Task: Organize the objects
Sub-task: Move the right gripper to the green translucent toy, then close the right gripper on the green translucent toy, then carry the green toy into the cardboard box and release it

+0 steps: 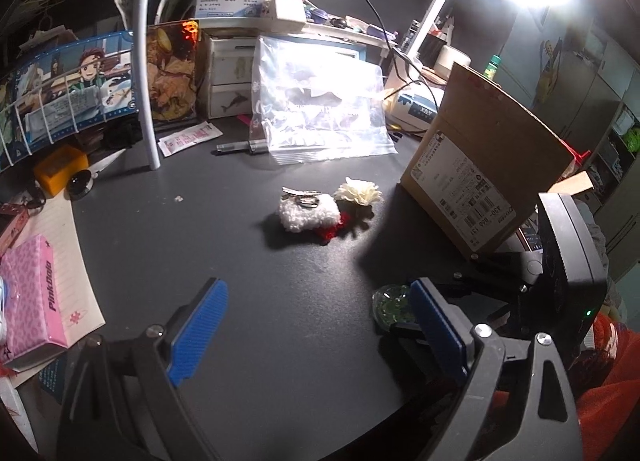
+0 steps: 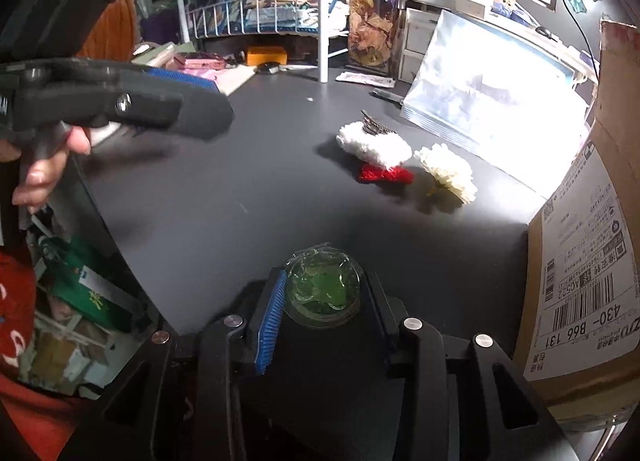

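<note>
The left gripper (image 1: 316,325) hangs wide open over the dark tabletop (image 1: 200,245), facing a white-and-red fuzzy piece (image 1: 310,217) touching a cream flower (image 1: 357,192) mid-table, with a cardboard box (image 1: 486,169) at the right edge.

green glass piece (image 2: 322,287) | between right gripper fingers, seemingly gripped | fluffy white-red clip (image 1: 308,214), cream flower (image 1: 357,192) mid-desk, touching
</note>
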A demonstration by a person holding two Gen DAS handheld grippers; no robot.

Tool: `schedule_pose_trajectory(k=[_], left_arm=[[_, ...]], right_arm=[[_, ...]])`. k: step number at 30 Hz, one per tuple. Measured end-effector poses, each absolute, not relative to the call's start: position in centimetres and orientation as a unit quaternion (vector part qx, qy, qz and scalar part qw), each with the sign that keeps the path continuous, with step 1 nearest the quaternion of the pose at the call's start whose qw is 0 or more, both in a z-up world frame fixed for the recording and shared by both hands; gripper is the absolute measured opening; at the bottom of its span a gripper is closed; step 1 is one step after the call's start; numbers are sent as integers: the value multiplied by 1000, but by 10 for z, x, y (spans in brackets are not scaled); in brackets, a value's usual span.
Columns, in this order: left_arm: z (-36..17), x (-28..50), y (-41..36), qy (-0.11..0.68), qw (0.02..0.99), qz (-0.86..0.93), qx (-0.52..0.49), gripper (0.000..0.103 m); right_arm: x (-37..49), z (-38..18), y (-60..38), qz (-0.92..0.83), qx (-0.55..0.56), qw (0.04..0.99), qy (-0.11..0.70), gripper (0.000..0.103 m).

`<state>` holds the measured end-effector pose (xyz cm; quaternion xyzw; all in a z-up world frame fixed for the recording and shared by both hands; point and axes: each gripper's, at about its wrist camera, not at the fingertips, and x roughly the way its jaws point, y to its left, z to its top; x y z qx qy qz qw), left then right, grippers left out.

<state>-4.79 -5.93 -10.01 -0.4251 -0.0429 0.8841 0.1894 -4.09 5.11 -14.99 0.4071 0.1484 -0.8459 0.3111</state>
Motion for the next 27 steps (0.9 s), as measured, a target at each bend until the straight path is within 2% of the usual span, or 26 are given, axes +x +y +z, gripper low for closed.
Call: schedule_pose_trajectory(k=[11,12,14,19,27], left_arm=[[-56,-55,-46,-78,270,861,-423,90],[-49,-58,-46,-82,274,861,-420,89],[-34,-62,-44,-83,281,862,-413,78],[1,-71,-30,-81,306,861,-398,74],[27,-108,18,-70,342,845,-404,51]], right_arm=[[-28,-70,35,-861,313,363,171,33],[-28,-61,35,-863,305,364,172,33],[-27,-45,38,-868,290,364,172,33],[-25,-11,52,-884,257,348,177,33],[-43,16,94,-904,248,308,163,33]])
